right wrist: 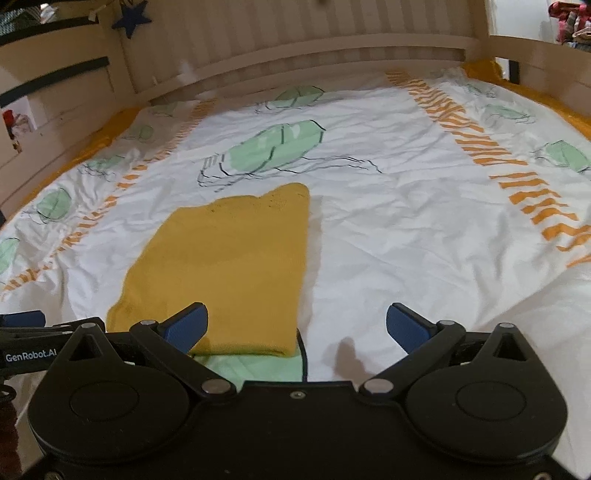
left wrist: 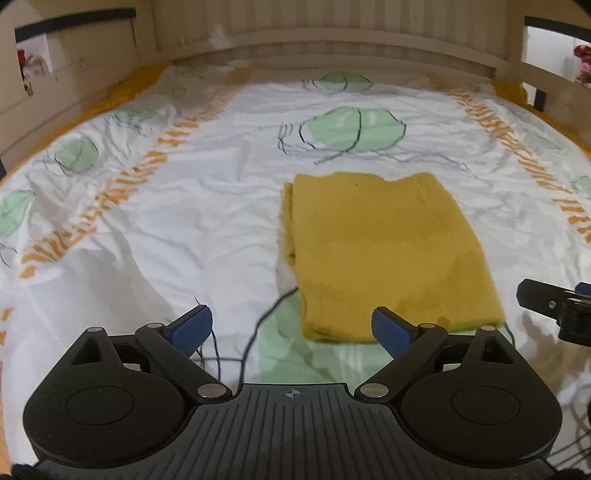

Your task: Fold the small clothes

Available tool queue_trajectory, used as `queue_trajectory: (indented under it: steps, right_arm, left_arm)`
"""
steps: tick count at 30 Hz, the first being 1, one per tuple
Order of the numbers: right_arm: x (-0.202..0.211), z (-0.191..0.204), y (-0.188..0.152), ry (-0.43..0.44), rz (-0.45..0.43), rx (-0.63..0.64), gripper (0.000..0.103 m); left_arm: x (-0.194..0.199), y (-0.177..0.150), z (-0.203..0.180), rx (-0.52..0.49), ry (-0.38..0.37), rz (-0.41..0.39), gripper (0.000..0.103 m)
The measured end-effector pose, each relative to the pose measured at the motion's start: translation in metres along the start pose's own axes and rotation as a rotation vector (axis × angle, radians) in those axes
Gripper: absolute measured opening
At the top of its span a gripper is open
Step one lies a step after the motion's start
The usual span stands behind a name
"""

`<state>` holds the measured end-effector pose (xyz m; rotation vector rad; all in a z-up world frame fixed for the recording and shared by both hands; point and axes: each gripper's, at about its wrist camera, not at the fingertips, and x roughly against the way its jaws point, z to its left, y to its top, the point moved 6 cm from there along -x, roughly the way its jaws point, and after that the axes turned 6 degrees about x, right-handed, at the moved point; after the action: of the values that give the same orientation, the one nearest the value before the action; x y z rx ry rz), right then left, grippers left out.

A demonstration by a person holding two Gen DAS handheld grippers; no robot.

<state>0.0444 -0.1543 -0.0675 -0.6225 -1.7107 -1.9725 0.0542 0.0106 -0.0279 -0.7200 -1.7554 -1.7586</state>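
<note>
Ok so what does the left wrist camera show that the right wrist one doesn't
Only the left wrist view shows the layered folded edge of the mustard garment and the right claw at the frame's right edge. Only the right wrist view shows a dark blue star on the headboard and the "GenRobot.AI" label. Both show the garment on the patterned bedsheet and open claws.
</note>
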Motion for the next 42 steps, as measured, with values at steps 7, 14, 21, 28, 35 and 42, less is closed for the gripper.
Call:
queue_trajectory:
  steps: [7,14,21,28,35,42]
  right_arm:
    - [0.001,0.001,-0.005,0.02,0.033,-0.001,0.103]
    - [-0.002,0.001,-0.009,0.036,0.045,-0.007,0.103]
    - [-0.004,0.003,-0.012,0.043,0.058,-0.008,0.103]
    - [-0.005,0.004,-0.013,0.044,0.063,-0.005,0.103]
    - [-0.005,0.004,-0.013,0.049,0.067,-0.009,0.103]
    - [-0.008,0.006,-0.015,0.051,0.071,-0.01,0.103]
  left_arm:
    - [-0.002,-0.013,0.001,0.011,-0.02,0.068,0.093]
    - [-0.004,-0.019,0.004,0.025,-0.019,0.104,0.093]
    - [-0.005,-0.021,0.003,0.024,-0.022,0.122,0.093]
    - [-0.007,-0.022,0.002,0.026,-0.021,0.131,0.093]
    - [-0.007,-0.022,0.0,0.023,-0.02,0.138,0.093]
    - [-0.007,-0.023,-0.001,0.022,-0.02,0.141,0.093]
